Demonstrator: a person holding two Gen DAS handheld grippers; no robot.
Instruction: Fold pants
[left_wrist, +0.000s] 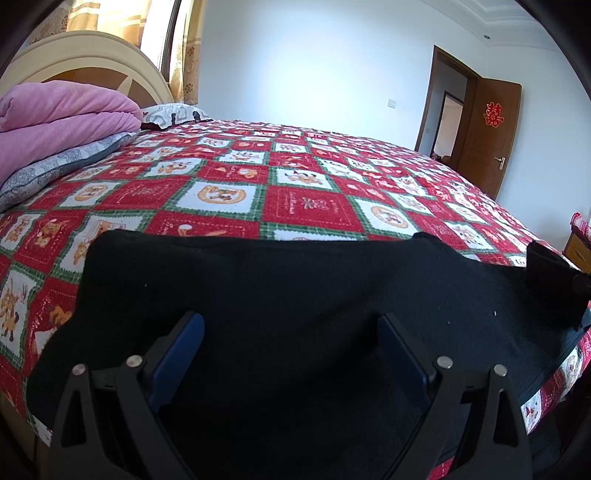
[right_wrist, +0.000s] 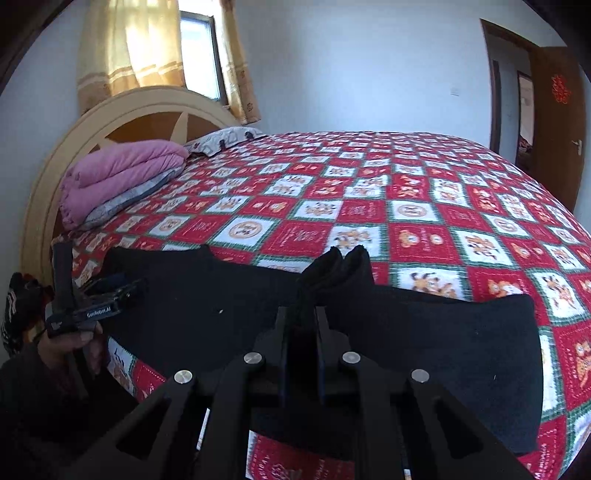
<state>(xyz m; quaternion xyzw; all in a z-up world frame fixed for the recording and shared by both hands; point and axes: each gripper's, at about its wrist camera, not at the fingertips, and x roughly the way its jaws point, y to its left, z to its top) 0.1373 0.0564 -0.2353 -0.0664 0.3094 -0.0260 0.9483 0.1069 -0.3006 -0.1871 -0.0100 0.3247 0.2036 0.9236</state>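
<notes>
Black pants lie flat along the near edge of the bed; they also show in the right wrist view. My left gripper is open, its blue-padded fingers spread wide just above the pants cloth. It also shows in the right wrist view at the left end of the pants. My right gripper is shut on a raised fold of the pants, which sticks up between its jaws. The right gripper shows at the right edge of the left wrist view.
The bed carries a red, white and green patterned quilt. A folded pink blanket on grey pillows lies at the headboard. A brown door stands open at the far right.
</notes>
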